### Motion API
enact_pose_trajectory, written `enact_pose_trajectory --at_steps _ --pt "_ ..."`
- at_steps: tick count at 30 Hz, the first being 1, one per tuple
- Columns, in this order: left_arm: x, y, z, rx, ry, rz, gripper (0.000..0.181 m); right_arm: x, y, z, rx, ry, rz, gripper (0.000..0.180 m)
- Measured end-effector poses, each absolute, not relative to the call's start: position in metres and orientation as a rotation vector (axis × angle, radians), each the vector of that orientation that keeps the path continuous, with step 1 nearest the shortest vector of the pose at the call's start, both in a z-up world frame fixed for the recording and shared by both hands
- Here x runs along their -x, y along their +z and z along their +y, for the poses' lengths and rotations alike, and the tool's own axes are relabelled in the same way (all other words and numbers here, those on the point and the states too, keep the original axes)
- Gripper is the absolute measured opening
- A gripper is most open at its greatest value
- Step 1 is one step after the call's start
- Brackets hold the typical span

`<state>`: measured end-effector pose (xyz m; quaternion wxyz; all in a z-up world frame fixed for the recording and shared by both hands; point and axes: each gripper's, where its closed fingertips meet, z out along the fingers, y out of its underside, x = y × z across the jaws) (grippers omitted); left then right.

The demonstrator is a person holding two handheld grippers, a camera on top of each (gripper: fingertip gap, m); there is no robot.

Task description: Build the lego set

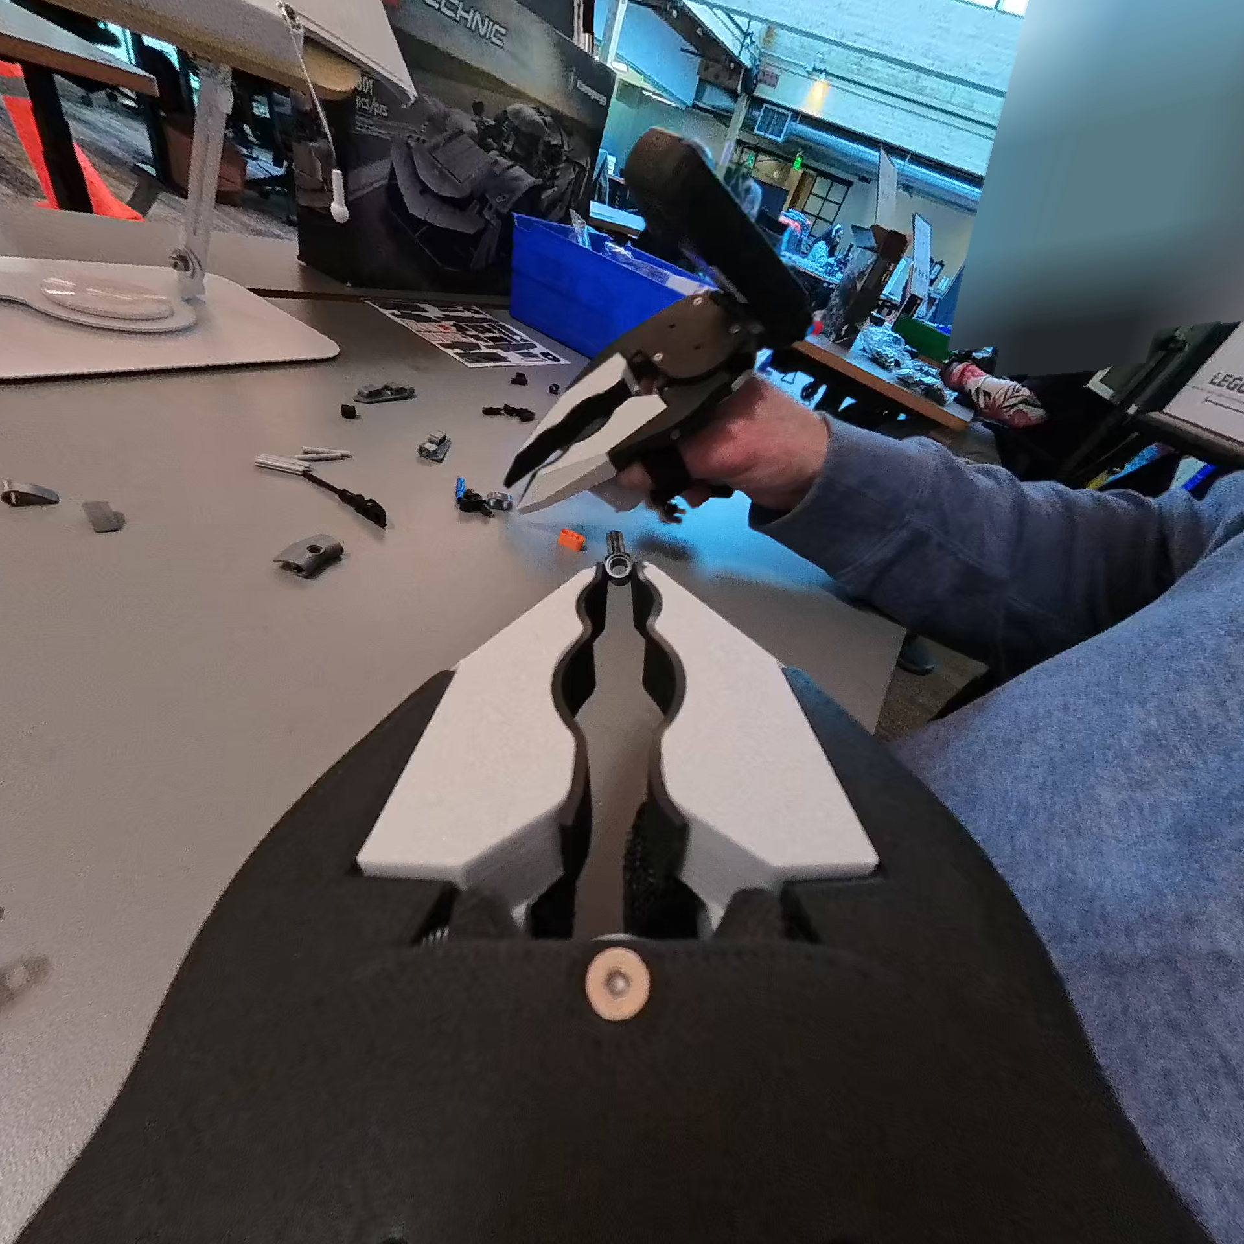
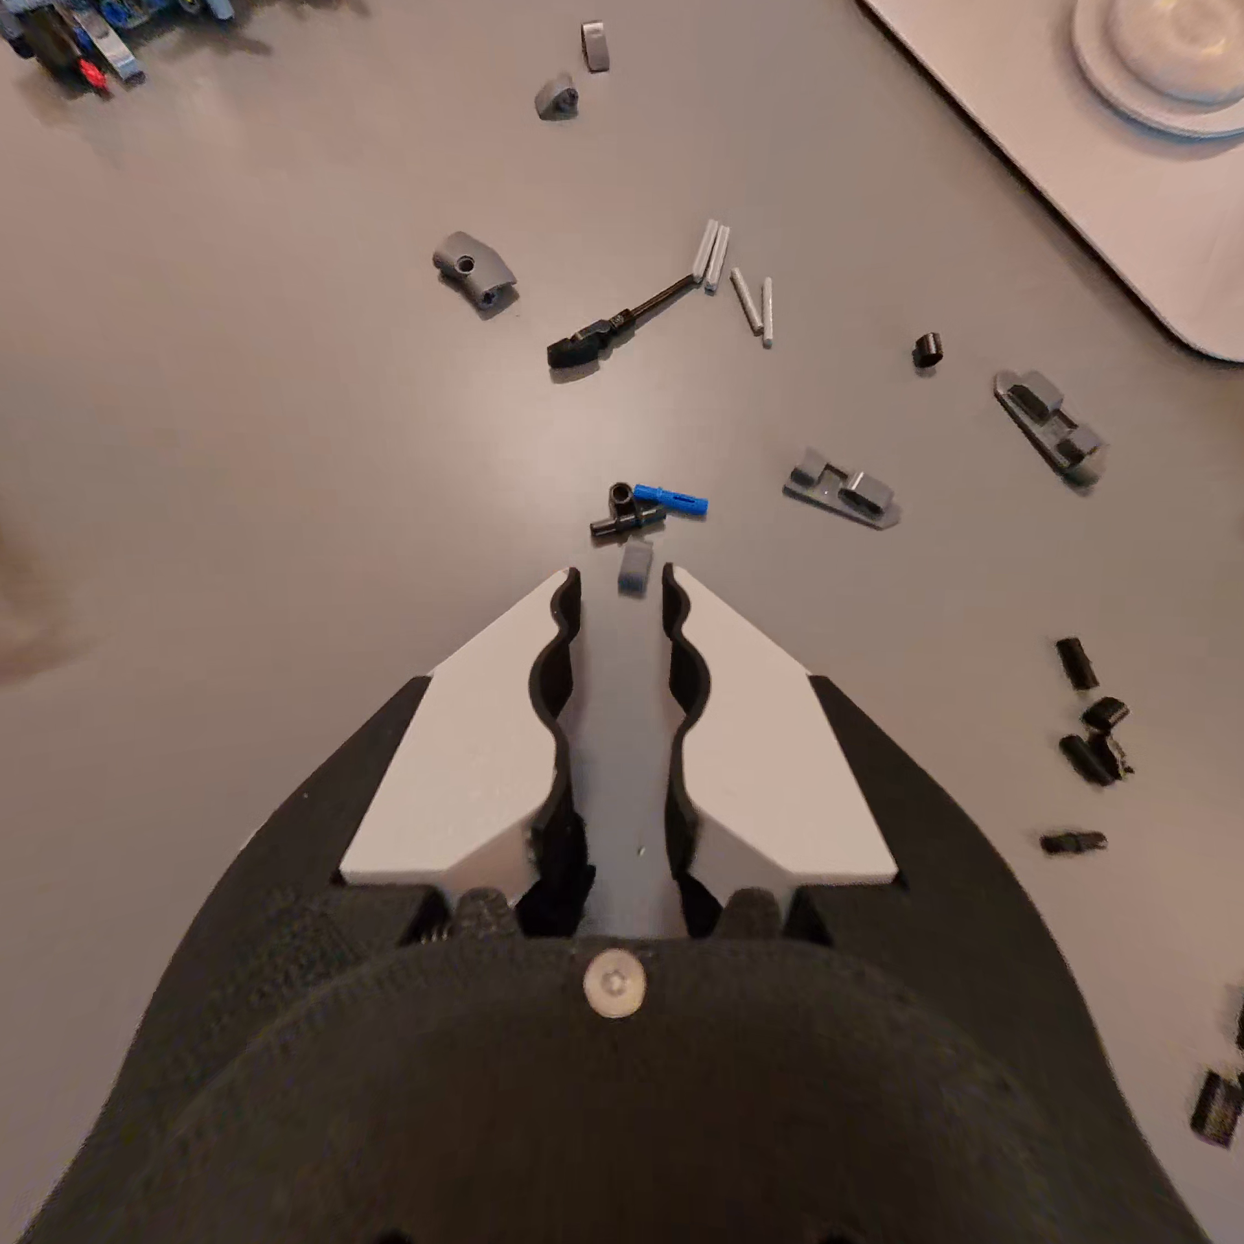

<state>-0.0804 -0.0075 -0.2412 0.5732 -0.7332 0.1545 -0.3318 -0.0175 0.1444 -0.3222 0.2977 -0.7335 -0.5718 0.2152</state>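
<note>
My left gripper (image 1: 617, 567) is shut on a small dark grey connector with a black pin (image 1: 616, 557), held above the grey table (image 1: 202, 673). An orange piece (image 1: 570, 540) lies just beyond it. My right gripper (image 2: 618, 572) is open, its tips either side of a small grey piece (image 2: 635, 569); it also shows in the left wrist view (image 1: 522, 488), tips down by that piece (image 1: 499, 500). Just beyond lie a black connector (image 2: 626, 515) and a blue pin (image 2: 670, 499). A black axle part (image 2: 616, 326), grey axles (image 2: 713, 256) and grey curved panels (image 2: 474, 269) lie farther off.
A white lamp base (image 2: 1077, 168) takes the far right corner. Grey plates (image 2: 841, 488) and black pins (image 2: 1090, 740) lie to the right. A partly built model (image 2: 67, 40) sits far left. A blue bin (image 1: 585, 283), a sticker sheet (image 1: 471, 333) and the set's box (image 1: 458, 155) stand behind. To the orange piece (image 1: 570, 540): right tips about 4 cm, left tips about 15 cm.
</note>
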Motion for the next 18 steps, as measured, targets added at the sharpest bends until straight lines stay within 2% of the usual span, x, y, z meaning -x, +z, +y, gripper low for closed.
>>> enact_pose_trajectory --at_steps 5,18 --pt "0.080 -0.241 -0.007 1.716 -0.801 0.358 0.005 0.022 -0.330 0.144 1.962 0.566 -1.562 0.006" --pt "0.080 -0.240 -0.008 1.710 -0.817 0.359 0.005 -0.003 -0.319 0.122 2.006 0.722 -1.528 0.006"
